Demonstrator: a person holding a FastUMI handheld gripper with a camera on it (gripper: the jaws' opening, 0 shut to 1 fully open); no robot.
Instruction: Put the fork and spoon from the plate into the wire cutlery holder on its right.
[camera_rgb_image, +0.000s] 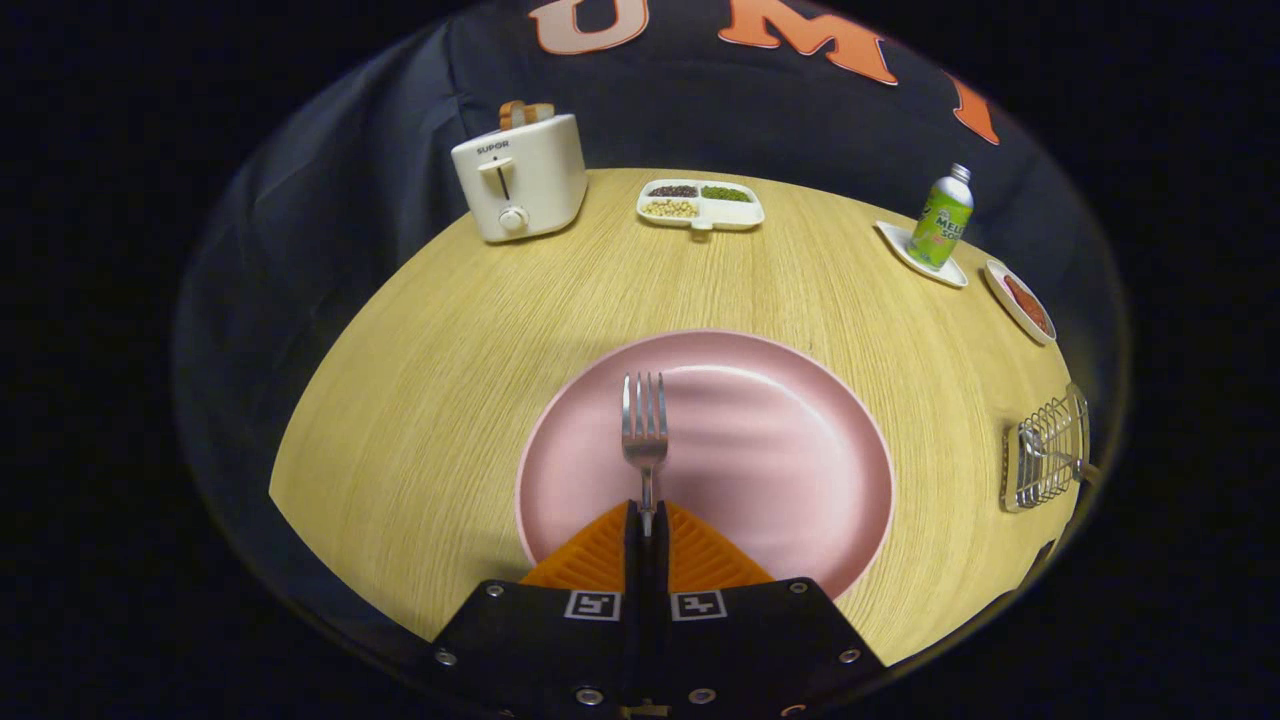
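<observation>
A metal fork (645, 432) points away from me over the pink plate (780, 440), its tines far and its handle running back between my fingers. My gripper (646, 515) is shut on the fork's handle, both fingers pressed together around it. The wire cutlery holder (1045, 455) stands to the right of the plate near the table's right edge, with what looks like a metal utensil lying in it. Whether the fork rests on the plate or hangs just above it I cannot tell.
A cream toaster (520, 178) with bread stands at the far left. A divided white dish (700, 204) of beans sits at the far middle. A green bottle (941, 218) on a small tray and a dish of red food (1020, 302) are at the far right.
</observation>
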